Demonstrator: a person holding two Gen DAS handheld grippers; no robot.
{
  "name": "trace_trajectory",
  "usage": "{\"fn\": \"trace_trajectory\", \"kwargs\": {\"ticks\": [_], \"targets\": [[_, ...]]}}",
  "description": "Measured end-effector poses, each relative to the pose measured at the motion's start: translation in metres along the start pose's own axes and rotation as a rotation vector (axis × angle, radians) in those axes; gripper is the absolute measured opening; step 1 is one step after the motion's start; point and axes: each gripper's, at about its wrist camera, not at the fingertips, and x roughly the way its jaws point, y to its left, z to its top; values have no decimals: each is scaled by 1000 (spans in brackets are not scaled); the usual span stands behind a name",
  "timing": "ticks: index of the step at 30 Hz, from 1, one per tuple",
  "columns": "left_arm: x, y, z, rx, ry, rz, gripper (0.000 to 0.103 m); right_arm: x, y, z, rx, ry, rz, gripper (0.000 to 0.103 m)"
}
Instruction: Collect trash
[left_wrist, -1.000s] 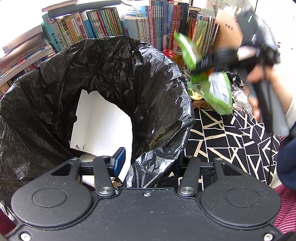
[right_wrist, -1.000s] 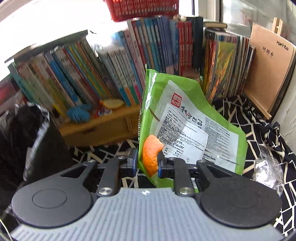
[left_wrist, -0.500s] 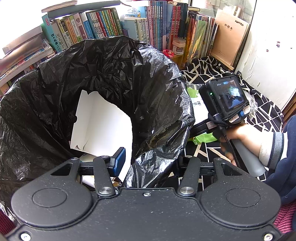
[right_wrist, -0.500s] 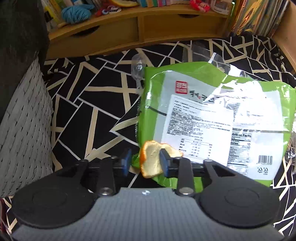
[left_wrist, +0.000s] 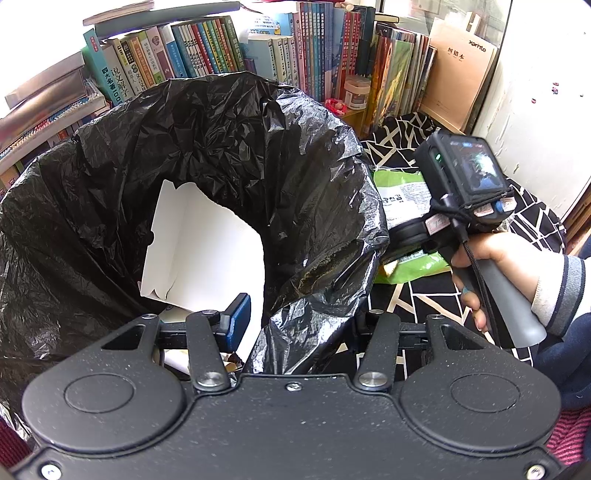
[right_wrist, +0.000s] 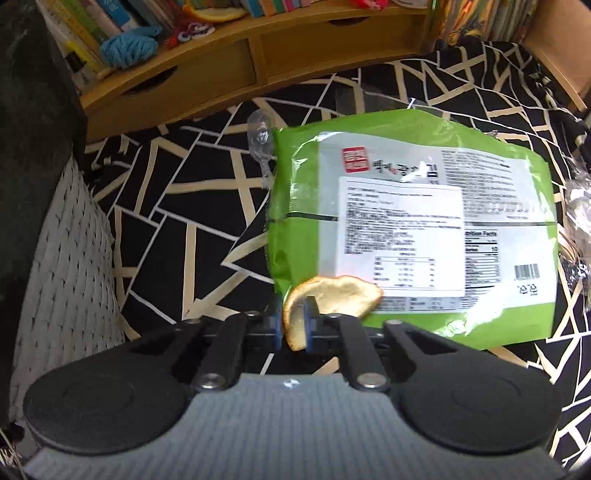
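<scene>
Trash, item one: orange peel (right_wrist: 332, 295). A curled strip, matte and pithy pale inside, orange at the edge. It is pinched between the pads of the right hand-held gripper (right_wrist: 295, 326), whose jaws have come down almost to touching on it. It sits just over the near corner of the green packet, and whether that corner is caught in the pinch too cannot be told.

Trash, item two: green packet (right_wrist: 413, 225). A flat, glossy foil-plastic pouch with a white printed label and a barcode, lying face up on the black cloth with cream line pattern (right_wrist: 177, 206), just right of the bin bag. In the left wrist view it shows only in part, beside and under the right hand-held gripper (left_wrist: 406, 236).

Landmark: bin bag (left_wrist: 221, 155). Thin, crinkled black film, its mouth pulled wide and standing open so that trash can drop in. The left hand-held gripper (left_wrist: 295, 325) holds a fold of the bag's near rim, jaws set fairly narrow on the film. This looks meant to keep the mouth open.

Inside the bin bag: white cardboard box (left_wrist: 199, 240), flat-sided and stiff, leaning on the far wall.

Beyond the bin bag: row of books (left_wrist: 229, 51). Right of it, past the green packet: crumpled clear plastic (right_wrist: 576, 214).
</scene>
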Motion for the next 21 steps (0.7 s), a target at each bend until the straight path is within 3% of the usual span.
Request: {"fn": "trace_trajectory", "kwargs": {"ticks": [5,12,15,21], "targets": [[0,0,0,0,0,0,49,-21,-2,8,40,-103,3,8],[0,0,0,0,1,1,49,-75,-8,26,119,-297,116,8],[0,0,0,0,1,2,49,-114,-4,33,137,-416,206,8],[1,0,1,2,1,1,49,-198,15,28,36,-614,535,8]]}}
